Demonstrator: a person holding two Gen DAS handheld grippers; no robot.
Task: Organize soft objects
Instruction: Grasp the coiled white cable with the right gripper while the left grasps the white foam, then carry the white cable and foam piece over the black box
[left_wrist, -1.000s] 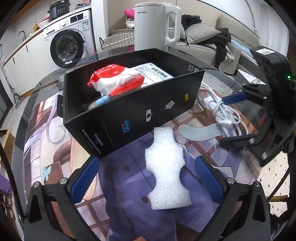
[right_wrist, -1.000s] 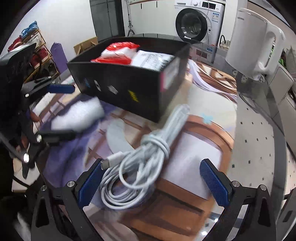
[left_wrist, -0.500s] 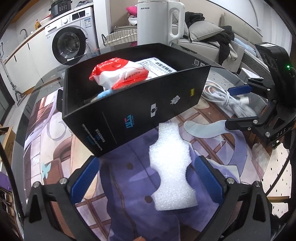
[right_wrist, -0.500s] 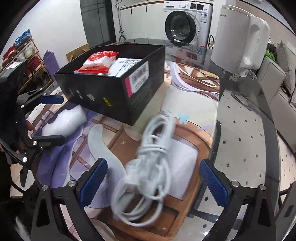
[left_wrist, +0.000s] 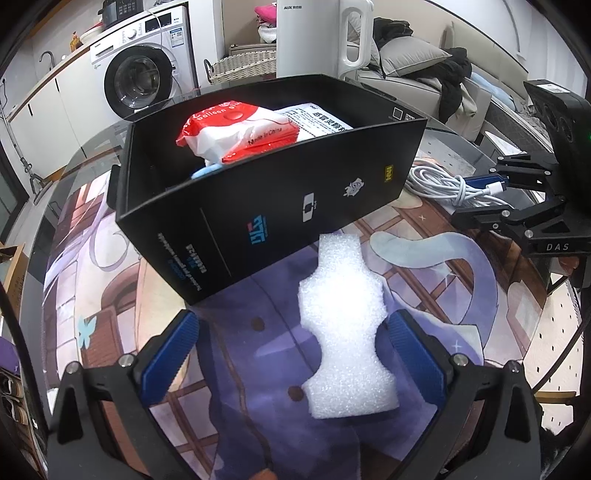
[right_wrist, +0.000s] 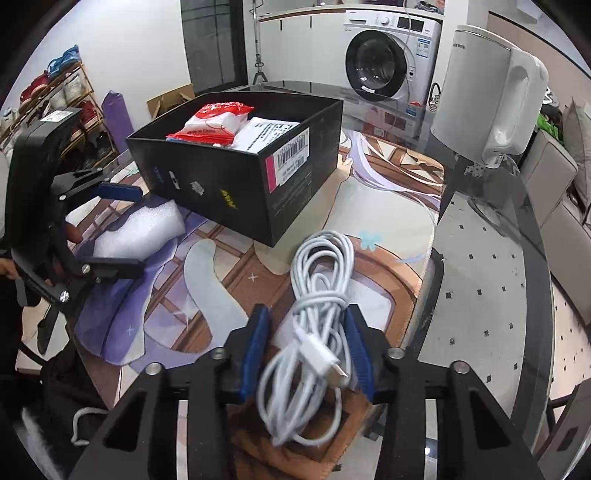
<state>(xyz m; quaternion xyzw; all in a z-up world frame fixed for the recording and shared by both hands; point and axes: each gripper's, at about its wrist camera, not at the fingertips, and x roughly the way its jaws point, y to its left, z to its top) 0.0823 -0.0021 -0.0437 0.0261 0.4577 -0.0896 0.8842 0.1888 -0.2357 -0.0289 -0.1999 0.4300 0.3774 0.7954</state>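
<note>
A white foam piece (left_wrist: 345, 325) lies on the printed mat before the black box (left_wrist: 266, 206). My left gripper (left_wrist: 291, 350) is open, its blue pads on either side of the foam's near half. The foam (right_wrist: 140, 230) also shows in the right wrist view between the left gripper's fingers (right_wrist: 118, 192). The box (right_wrist: 236, 184) holds a red and white wipes pack (left_wrist: 236, 133) and a white printed packet (left_wrist: 317, 122). My right gripper (right_wrist: 308, 343) is shut on a coiled white cable (right_wrist: 317, 317), which also shows in the left wrist view (left_wrist: 450, 184).
A white kettle (right_wrist: 487, 96) stands on the glass table at the back right. A printed mat (left_wrist: 110, 277) covers the table's middle. A washing machine (left_wrist: 144, 74) and a sofa (left_wrist: 424, 59) stand beyond the table.
My right gripper has closed from wide open onto the white cable. My left gripper has moved forward a little so the foam lies deeper between its pads.
</note>
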